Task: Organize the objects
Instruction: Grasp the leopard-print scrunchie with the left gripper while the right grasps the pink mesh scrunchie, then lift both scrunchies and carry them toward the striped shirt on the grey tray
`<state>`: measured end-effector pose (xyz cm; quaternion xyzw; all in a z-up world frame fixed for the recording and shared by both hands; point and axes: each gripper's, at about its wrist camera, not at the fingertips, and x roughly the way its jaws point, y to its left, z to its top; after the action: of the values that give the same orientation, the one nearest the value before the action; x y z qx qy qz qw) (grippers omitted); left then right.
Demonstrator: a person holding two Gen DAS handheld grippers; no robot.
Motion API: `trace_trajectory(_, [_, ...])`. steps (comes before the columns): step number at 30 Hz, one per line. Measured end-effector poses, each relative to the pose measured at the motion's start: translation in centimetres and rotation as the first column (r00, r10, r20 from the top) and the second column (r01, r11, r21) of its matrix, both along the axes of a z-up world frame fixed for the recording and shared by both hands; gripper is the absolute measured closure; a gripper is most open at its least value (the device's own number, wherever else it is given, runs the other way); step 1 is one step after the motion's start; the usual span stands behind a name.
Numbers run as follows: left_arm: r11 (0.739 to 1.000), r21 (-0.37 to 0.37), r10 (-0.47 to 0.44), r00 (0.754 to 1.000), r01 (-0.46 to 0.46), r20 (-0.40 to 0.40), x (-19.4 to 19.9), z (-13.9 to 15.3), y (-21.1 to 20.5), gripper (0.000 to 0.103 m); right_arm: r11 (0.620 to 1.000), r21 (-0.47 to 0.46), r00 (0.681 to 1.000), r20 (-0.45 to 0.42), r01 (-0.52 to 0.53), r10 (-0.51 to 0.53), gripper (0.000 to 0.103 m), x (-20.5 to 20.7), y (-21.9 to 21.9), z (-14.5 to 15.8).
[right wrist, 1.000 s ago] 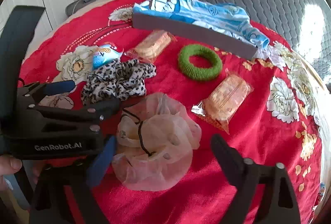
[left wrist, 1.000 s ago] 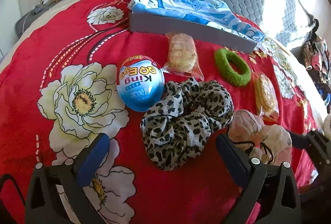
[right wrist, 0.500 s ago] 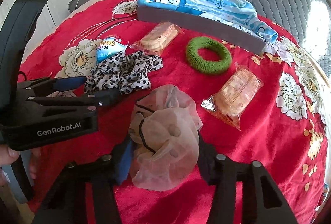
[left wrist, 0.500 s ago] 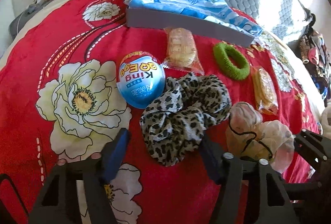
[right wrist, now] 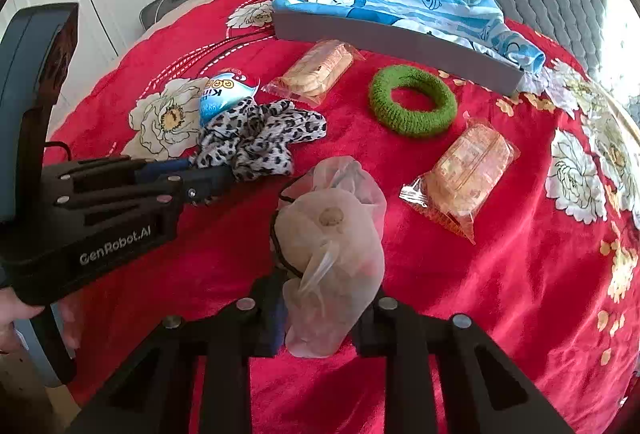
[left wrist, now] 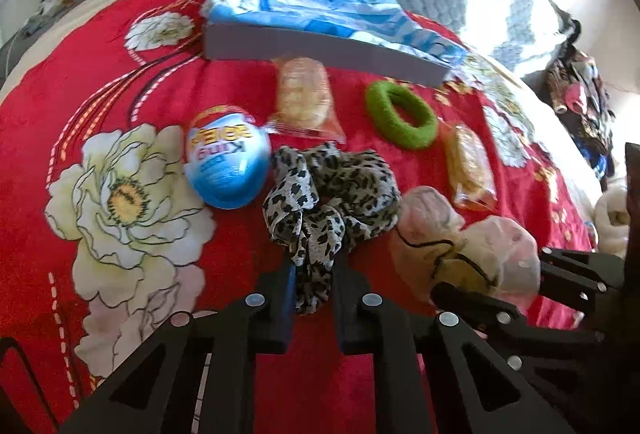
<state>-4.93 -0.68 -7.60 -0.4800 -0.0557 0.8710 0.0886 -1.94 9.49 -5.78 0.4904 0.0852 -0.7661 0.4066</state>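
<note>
Change: both our grippers have gone from wide apart to pinching.
Left gripper (left wrist: pixel 313 276): angled down, clamped on leopard scrunchie (left wrist: pixel 332 189).
Right gripper (right wrist: pixel 324 308): angled down, jaws closing on pink scrunchie (right wrist: pixel 332 242).

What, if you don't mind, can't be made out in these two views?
- Egg: right view, the leopard scrunchie covers its lower half; left view, its print is motion-blurred.
- Box: both views, the blue cloth hides its inside.
- Pink scrunchie: its near end sits between the right tongs, whose jaws are closing.
- Clutter: left view, too small and cut by the right edge.
</note>
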Motion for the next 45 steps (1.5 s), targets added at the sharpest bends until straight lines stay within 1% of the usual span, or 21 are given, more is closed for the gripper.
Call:
trace_trajectory(4, [0.999, -0.008, -0.033, 0.999, 0.033, 0.000, 0.5, 0.1, 0.9, 0.090, 1.000, -0.019, 1.000, 0.014, 0.003, -0.003, 0.081, -0.1, 0.4, 0.2])
trace_trajectory(6, [0.999, -0.022, -0.032, 0.999, 0.032, -0.003, 0.7, 0.1, 0.9, 0.091, 0.999, -0.045, 1.000, 0.025, -0.001, 0.002, 0.081, -0.1, 0.6, 0.3])
trace_trajectory(14, [0.997, -0.068, -0.023, 1.000, 0.022, -0.016, 1.2, 1.1, 0.9, 0.091, 0.997, -0.078, 0.998, 0.056, 0.007, -0.003, 0.081, 0.1, 1.5, 0.9])
trace_trajectory(15, [0.998, -0.063, -0.019, 1.000, 0.018, -0.024, 1.3, 1.3, 0.9, 0.091, 0.995, -0.096, 0.998, 0.058, -0.006, 0.012, 0.081, 0.1, 1.5, 1.0])
trace_trajectory(18, [0.999, -0.040, 0.002, 1.000, -0.003, -0.023, 1.4, 1.6, 0.5, 0.091, 0.995, -0.100, 0.999, 0.044, -0.016, 0.020, 0.081, 0.3, 1.7, 1.3])
trace_trajectory(20, [0.999, -0.035, 0.013, 1.000, -0.014, -0.027, 1.5, 1.8, 0.3, 0.091, 0.992, -0.119, 0.998, 0.046, -0.031, 0.037, 0.081, 0.3, 2.0, 1.5])
trace_trajectory(24, [0.999, -0.024, 0.031, 0.999, -0.031, -0.026, 1.6, 2.4, 0.1, 0.091, 0.991, -0.128, 0.998, 0.047, -0.026, 0.032, 0.081, 0.3, 2.5, 2.0])
trace_trajectory(27, [0.999, -0.021, 0.040, 0.999, -0.041, -0.034, 1.7, 3.1, -0.1, 0.091, 0.991, -0.133, 0.998, 0.044, -0.030, 0.036, 0.081, 0.2, 2.8, 2.6])
trace_trajectory(35, [0.996, -0.059, 0.063, 0.995, -0.067, -0.079, 2.2, 6.1, 0.1, 0.091, 0.987, -0.157, 0.999, -0.003, -0.040, 0.040, 0.081, -0.2, 3.7, 5.6])
trace_trajectory(36, [0.996, -0.061, 0.067, 0.994, -0.072, -0.084, 2.2, 6.5, 0.1, 0.091, 0.984, -0.164, 0.998, -0.014, -0.063, 0.062, 0.081, -0.2, 3.9, 6.1])
trace_trajectory(43, [0.992, -0.090, 0.076, 0.989, -0.088, -0.125, 2.5, 10.1, 0.3, 0.091, 0.980, -0.189, 0.997, -0.059, -0.054, 0.044, 0.081, -1.0, 4.9, 9.3])
trace_trajectory(45, [0.990, -0.110, 0.070, 0.988, -0.086, -0.140, 2.5, 11.0, 0.7, 0.091, 0.980, -0.193, 0.997, -0.068, -0.054, 0.042, 0.081, -1.1, 5.2, 10.1])
